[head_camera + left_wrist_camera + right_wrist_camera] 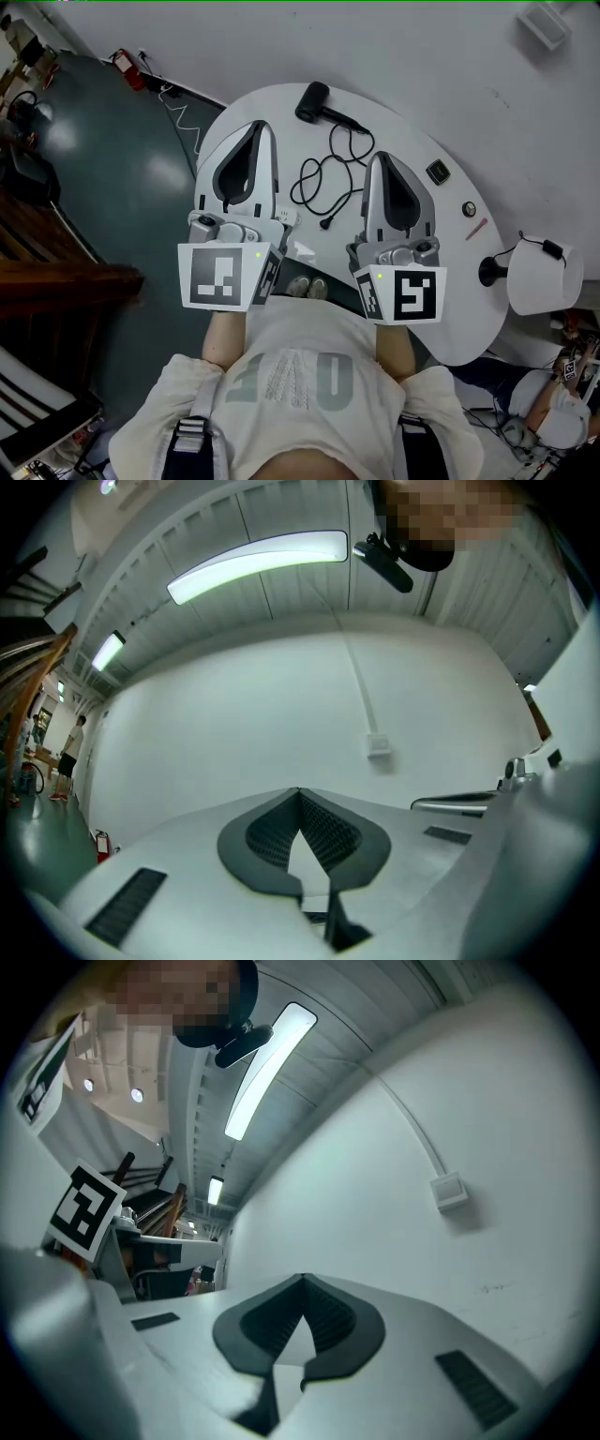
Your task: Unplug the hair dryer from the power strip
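The black hair dryer point(314, 101) lies at the far side of the white table point(412, 141). Its black cord point(328, 173) loops toward me and ends in a plug point(327, 223) lying loose on the tabletop. A small white block point(287, 217), seemingly the power strip's end, peeks out beside my left gripper, apart from the plug. My left gripper point(260, 127) is raised over the table's left part, shut and empty. To the right of the cord, my right gripper point(382, 157) is also shut and empty. Both gripper views show closed jaws, left point(299, 789) and right point(302, 1279), against a white wall.
A small black device point(438, 172), a round knob-like item point(469, 208) and a red pen point(476, 228) lie on the table's right part. A white shade on a black stand point(539, 274) sits at the right edge. Dark green floor point(112, 169) and wooden furniture point(47, 281) lie to the left.
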Motion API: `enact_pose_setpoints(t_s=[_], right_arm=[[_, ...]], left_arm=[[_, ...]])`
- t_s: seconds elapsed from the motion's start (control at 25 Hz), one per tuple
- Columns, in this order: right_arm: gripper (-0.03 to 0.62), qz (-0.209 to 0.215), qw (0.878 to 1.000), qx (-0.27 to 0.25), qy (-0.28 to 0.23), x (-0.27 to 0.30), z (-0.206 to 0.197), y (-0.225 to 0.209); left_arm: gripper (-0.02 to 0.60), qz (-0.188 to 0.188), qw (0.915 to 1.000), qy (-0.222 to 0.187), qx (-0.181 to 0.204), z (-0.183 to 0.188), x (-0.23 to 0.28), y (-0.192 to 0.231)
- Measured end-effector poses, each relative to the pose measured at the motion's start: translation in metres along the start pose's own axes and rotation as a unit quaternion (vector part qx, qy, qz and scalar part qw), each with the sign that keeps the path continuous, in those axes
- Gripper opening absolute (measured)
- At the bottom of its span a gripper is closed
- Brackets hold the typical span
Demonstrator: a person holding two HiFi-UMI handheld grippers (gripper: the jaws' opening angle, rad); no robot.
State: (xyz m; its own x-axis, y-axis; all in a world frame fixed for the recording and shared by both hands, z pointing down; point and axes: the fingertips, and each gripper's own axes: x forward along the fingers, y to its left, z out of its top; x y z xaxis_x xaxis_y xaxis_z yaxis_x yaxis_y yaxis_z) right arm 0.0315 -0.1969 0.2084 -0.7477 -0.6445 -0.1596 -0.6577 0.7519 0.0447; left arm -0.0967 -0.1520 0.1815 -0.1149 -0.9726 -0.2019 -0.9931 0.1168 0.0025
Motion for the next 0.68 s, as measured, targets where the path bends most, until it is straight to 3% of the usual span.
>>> enact_pose_setpoints(t_s=[0.68], right_arm=[[0.005, 0.008, 1.000, -0.007, 0.005, 0.0057, -0.0027, 0.0042]], left_arm=[[0.005, -0.010, 0.9998, -0.008, 0.014, 0.0076, 0.0045, -0.0080]])
